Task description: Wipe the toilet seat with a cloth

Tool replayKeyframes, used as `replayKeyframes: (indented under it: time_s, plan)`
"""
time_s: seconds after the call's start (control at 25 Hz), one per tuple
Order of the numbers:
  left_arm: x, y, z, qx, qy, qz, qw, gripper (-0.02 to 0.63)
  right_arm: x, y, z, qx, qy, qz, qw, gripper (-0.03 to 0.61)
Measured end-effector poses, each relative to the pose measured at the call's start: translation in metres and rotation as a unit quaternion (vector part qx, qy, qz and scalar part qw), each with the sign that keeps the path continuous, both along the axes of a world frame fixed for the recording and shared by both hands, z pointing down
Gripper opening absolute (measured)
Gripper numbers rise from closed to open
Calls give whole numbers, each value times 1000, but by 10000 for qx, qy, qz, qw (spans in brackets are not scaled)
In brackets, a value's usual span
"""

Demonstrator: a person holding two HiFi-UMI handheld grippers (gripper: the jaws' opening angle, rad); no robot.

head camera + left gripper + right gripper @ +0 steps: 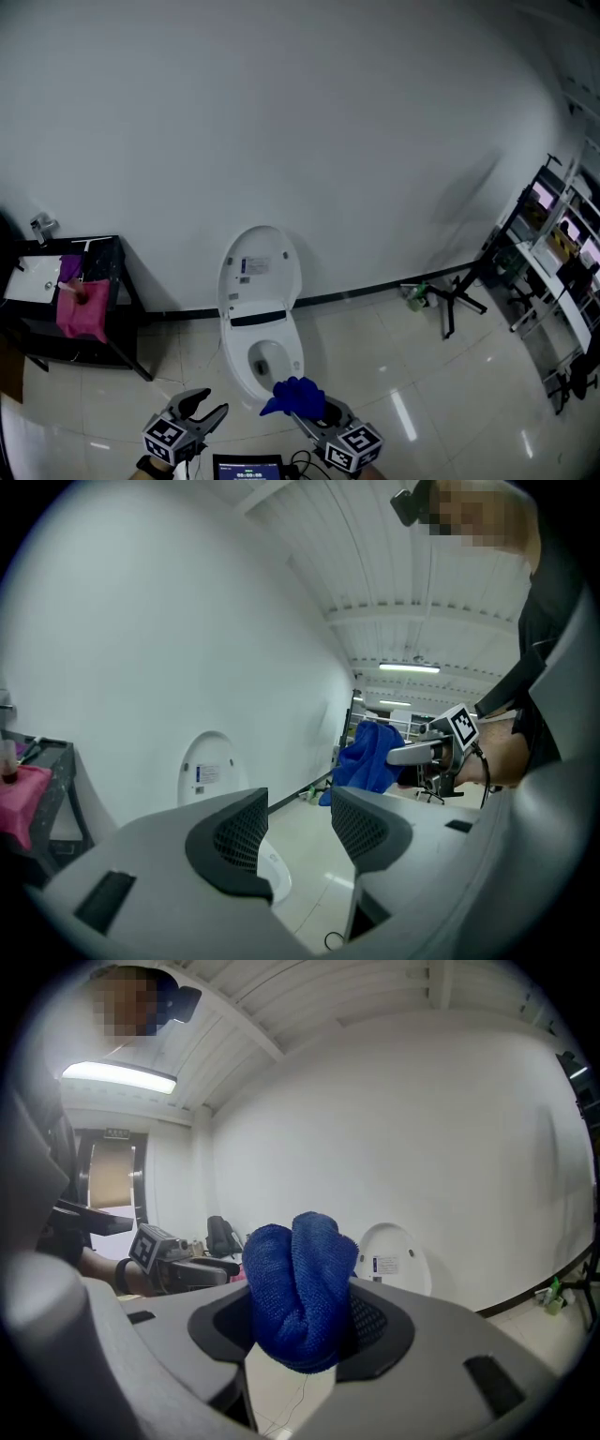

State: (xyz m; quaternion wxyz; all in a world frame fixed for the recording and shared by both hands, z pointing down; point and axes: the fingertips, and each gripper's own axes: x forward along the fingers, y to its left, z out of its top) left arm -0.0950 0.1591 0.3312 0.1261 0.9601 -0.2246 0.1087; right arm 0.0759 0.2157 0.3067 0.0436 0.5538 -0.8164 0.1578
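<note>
A white toilet stands against the wall with its lid raised; the seat rim and bowl show below it. My right gripper is shut on a bunched blue cloth just in front of the bowl; the cloth fills the gap between its jaws. My left gripper hangs open and empty to the left of the toilet's front. In the left gripper view the jaws stand apart, with the lid and the blue cloth beyond.
A black stand with a pink cloth and a white basin sits left of the toilet. Black metal racks and a stand's legs are at the right. A handheld screen is at the bottom edge.
</note>
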Motion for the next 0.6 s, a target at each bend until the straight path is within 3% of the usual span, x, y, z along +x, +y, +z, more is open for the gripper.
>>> replayKeyframes:
  time_s: [0.36,0.6]
  plan:
    - [6,13,-10,187,-22,-183,9997,219,26,31,-13,177,54,-55,9998,222]
    - [9,14,-15,193,30,-284,9994,219,23,29,-16,190,58,-196,9996,222]
